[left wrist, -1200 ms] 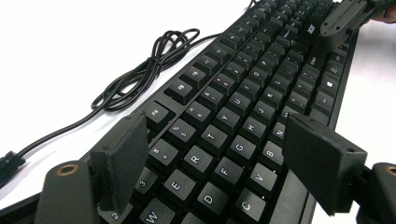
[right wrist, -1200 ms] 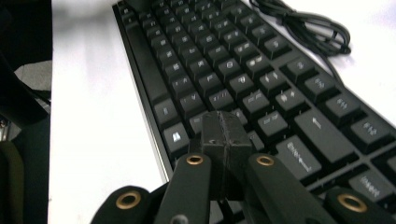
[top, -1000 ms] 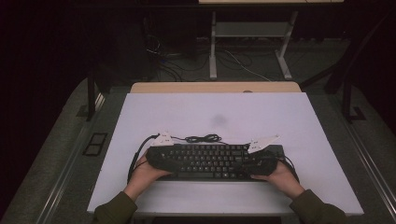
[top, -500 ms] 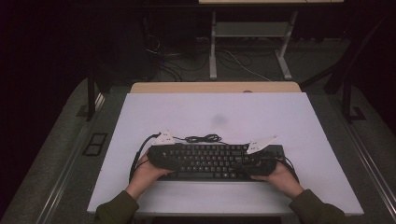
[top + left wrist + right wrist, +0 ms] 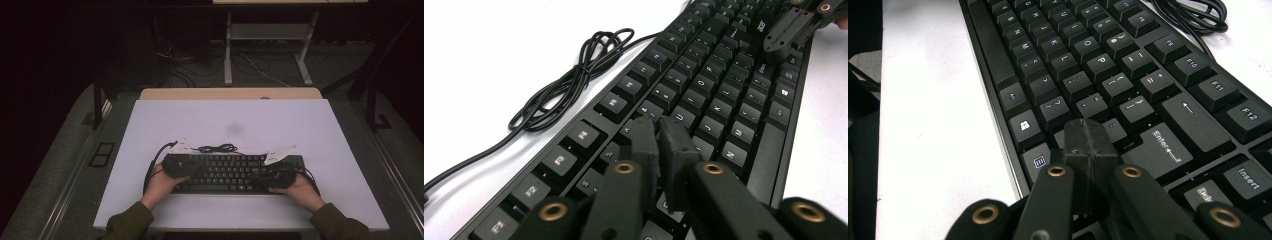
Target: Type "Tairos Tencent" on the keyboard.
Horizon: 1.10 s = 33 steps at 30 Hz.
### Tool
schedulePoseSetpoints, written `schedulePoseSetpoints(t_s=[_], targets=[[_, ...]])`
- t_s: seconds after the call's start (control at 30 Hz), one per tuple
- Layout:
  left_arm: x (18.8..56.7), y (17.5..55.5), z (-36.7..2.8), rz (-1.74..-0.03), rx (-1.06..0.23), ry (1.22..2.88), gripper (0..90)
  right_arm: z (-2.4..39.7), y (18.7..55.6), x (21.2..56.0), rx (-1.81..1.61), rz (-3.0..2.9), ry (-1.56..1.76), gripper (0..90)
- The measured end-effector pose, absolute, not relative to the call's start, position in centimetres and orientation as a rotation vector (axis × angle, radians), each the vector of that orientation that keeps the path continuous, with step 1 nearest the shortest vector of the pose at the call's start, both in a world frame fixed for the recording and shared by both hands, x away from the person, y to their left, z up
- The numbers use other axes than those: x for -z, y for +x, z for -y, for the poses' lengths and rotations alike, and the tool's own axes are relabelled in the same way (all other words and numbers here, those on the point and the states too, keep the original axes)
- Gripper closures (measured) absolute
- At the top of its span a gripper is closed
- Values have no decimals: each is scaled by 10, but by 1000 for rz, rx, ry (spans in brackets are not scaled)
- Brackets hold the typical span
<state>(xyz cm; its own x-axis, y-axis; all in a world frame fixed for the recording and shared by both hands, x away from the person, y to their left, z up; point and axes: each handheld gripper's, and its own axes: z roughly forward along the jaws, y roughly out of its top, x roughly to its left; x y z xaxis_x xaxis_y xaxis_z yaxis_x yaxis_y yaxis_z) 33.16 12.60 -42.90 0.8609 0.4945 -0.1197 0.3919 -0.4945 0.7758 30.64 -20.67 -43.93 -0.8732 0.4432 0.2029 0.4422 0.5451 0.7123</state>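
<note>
High view: fixed above the person's side, facing forward and down; far enough to take in the whole table [image 5: 320, 125].
Left gripper view: low and close over the keyboard [image 5: 704, 75], looking along it toward its right end.
Right gripper view: equally close, looking along the keys toward the left end.
Shared: keyboard and its coiled cable [image 5: 569, 82].

One black keyboard [image 5: 232, 172] lies near the desk's [image 5: 240, 120] front edge. One coiled cable [image 5: 216, 148] sits behind it. Two claws: left claw [image 5: 172, 165], right claw [image 5: 277, 175].
</note>
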Motion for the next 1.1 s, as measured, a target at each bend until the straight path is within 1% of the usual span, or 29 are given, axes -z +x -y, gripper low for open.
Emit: schedulePoseSetpoints(t_s=[0.03,0.33,0.67,0.9,1.1], targets=[[429,332,-125,-639,-142,2152,889,207,306,439,-1272,-2760,792,892],[433,333,-115,-621,-135,2197,890,207,306,439,-1269,-2761,791,892],[436,333,-115,-632,-138,2209,891,207,307,439,-1268,-2761,787,893],[435,333,-116,-631,-132,2204,891,207,306,439,-1267,-2761,788,893],[428,331,-119,-636,-127,2159,890,207,307,439,-1269,-2761,785,892]])
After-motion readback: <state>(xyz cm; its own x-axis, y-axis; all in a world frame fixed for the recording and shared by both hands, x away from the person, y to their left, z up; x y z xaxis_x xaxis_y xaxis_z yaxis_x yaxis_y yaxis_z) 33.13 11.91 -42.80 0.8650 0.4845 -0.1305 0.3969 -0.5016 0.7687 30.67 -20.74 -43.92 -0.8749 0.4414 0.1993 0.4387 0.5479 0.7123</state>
